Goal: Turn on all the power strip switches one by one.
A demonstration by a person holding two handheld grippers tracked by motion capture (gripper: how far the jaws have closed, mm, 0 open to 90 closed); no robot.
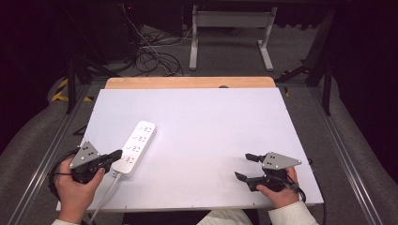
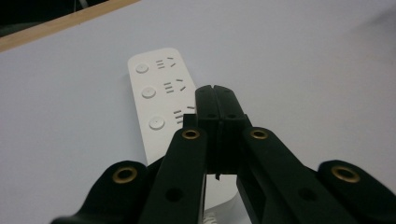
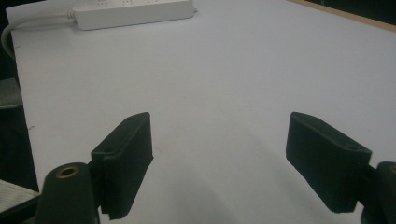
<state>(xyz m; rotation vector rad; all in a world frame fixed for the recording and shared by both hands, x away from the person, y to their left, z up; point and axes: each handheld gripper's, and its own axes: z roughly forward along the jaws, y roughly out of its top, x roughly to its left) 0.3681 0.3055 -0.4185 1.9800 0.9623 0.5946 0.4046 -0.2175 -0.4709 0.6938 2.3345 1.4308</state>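
A white plastic power strip (image 1: 136,146) is lying near-left on the white surface (image 1: 211,136), its long axis running near-left to far-right, cord end nearest. The left tongs (image 1: 116,155) are pressed together over its near end; whether they are touching it is unclear. The right tongs (image 1: 246,166) are hovering spread wide at near right, holding nothing.

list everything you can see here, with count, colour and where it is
power strip: 1, white, left part of the table, running diagonally
power strip cable: 1, white, leaving the strip's near end over the table's front edge
table: 1, white top with a wooden strip along the far edge
cables on the floor: a tangle, dark and white, beyond the table
left gripper: 1, black, jaws closed, over the strip's near end
right gripper: 1, black, jaws wide apart, near right of the table
hands: 2, holding the grippers
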